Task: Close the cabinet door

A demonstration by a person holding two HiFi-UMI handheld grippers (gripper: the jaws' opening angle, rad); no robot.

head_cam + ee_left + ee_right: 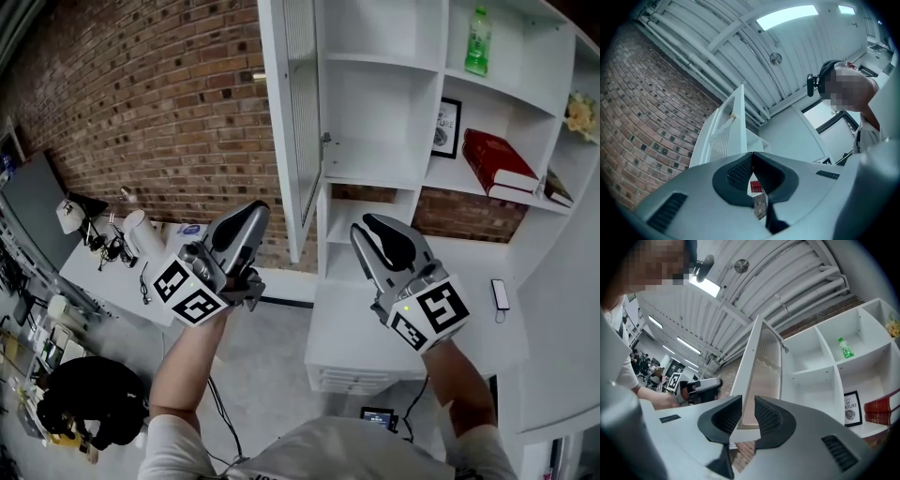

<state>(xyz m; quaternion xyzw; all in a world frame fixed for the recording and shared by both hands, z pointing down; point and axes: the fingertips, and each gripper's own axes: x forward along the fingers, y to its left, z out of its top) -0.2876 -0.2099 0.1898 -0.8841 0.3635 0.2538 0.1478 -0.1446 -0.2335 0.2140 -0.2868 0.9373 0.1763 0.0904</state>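
Brick wall (pixel 141 103): behind and left of the left tool.
Left tool (pixel 253 212): jaws clenched together, nothing held; below-left of the door, apart from it.
Cabinet door (pixel 292 122): white, swung open, above and between both tools, touching neither.
Right tool (pixel 371 227): jaws slightly parted, empty, below the open compartment.
Shelves, upper right of the right tool: framed picture (pixel 446 127), green bottle (pixel 478 42), red book (pixel 497 159).

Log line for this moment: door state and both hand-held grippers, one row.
cabinet door: open | left hand-held gripper: shut, empty | right hand-held gripper: open, empty | door contact: none
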